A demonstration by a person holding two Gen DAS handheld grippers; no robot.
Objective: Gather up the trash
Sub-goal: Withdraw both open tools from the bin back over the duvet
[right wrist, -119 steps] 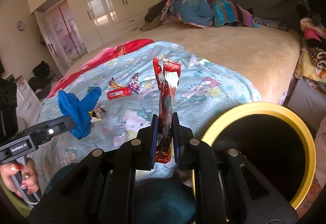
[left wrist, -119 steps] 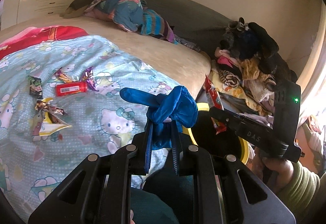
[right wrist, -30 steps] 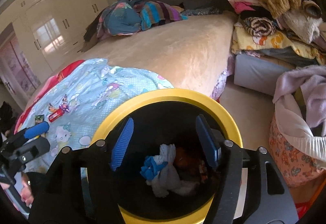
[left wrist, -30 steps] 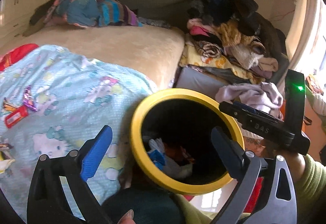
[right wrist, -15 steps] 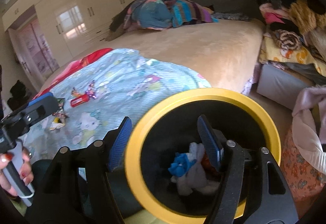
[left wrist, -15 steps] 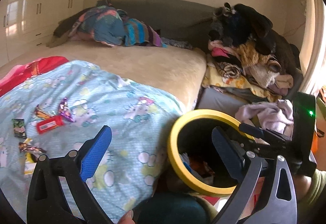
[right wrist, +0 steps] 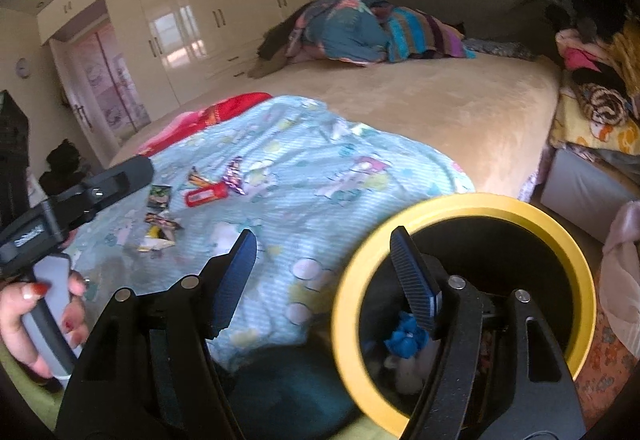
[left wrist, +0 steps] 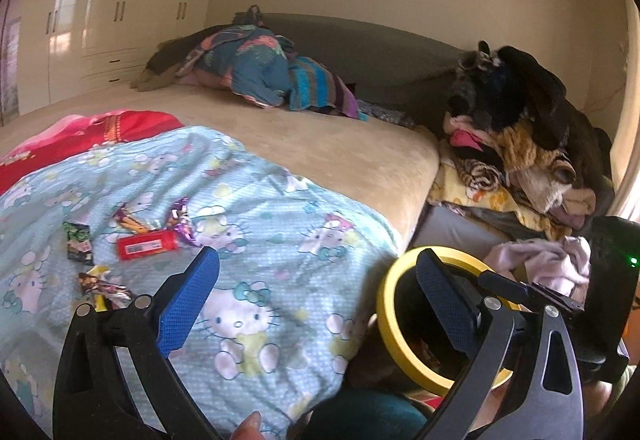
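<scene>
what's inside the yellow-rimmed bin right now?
In the right wrist view, the bin holds a crumpled blue glove on top of white crumpled material. The right gripper's finger and dark walls hide the rest; the left wrist view shows nothing inside.

Wrappers (left wrist: 136,236) on blanket (left wrist: 280,248) at left, bin (right wrist: 464,312) right of bed (left wrist: 340,147), clothes pile (left wrist: 520,143) behind it
</scene>
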